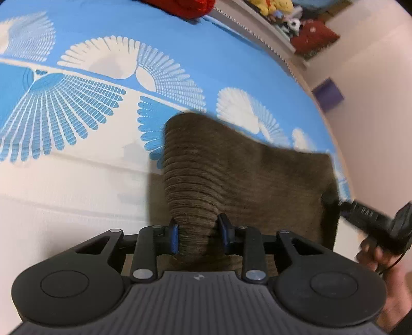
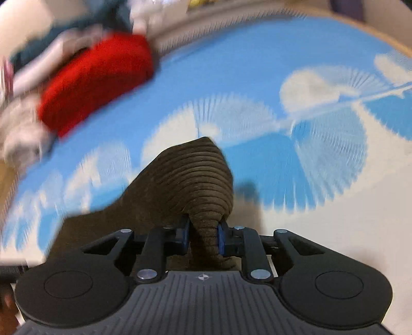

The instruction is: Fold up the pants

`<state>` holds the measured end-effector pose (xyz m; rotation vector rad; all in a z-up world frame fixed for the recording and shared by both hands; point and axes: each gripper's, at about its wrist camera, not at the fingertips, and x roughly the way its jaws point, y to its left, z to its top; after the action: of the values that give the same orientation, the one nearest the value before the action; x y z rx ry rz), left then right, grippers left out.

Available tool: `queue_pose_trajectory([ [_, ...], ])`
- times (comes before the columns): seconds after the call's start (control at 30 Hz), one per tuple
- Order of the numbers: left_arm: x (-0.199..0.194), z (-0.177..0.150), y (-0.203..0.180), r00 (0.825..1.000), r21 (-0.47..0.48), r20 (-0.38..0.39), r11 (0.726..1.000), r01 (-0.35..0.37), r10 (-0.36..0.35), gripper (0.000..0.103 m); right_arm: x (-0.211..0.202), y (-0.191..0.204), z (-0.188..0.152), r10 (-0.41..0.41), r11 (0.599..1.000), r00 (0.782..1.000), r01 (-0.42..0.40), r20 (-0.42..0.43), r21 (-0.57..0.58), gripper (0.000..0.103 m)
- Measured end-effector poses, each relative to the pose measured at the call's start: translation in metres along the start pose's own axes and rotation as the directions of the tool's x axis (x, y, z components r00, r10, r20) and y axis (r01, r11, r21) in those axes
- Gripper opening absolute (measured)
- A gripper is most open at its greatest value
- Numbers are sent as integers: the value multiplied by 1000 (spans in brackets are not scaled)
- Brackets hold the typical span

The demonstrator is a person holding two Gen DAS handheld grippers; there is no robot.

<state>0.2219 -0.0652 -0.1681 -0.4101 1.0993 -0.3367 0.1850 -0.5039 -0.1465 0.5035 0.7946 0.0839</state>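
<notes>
Brown corduroy pants [image 1: 247, 177] hang stretched above a blue and white patterned bedsheet [image 1: 77, 108]. My left gripper [image 1: 197, 237] is shut on one bunched corner of the pants, its blue pads pressing the ribbed cloth from both sides. In the left wrist view the right gripper [image 1: 332, 199] grips the far right corner, with a hand [image 1: 381, 257] behind it. My right gripper [image 2: 204, 238] is shut on a bunched corner of the pants [image 2: 190, 177], and the cloth runs off to the lower left. The right wrist view is blurred.
A red cloth bundle [image 2: 97, 82] lies on the sheet [image 2: 257, 64] at the upper left of the right wrist view, next to pale and dark clothes. Beyond the bed's edge are a shelf with toys [image 1: 278, 10], a red cushion [image 1: 315, 37] and a purple box [image 1: 328, 94].
</notes>
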Motion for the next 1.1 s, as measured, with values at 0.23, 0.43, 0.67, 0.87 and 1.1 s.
queue_pose_trajectory([
  [0.23,-49,16,-17,964,102,240,984,-145,117,42,-3,-8,-8,-255,959,966,257,30,-116,29],
  [0.43,0,-10,-37,984,320,24,931,-177,179,26,-29,2,-30,-42,960,996,19,-73,-281,31],
  [0.67,-12,-36,-76,986,438,49,884,-163,158,26,-27,-6,-69,-161,898,969,65,-187,-436,41],
  [0.87,-1,-57,-83,965,493,62,833,-250,253,29,-32,-38,-79,-185,961,952,124,-242,-245,67],
  [1.1,-20,-70,-99,957,515,64,812,-274,283,32,-34,-58,-81,-109,994,953,102,-283,-40,63],
])
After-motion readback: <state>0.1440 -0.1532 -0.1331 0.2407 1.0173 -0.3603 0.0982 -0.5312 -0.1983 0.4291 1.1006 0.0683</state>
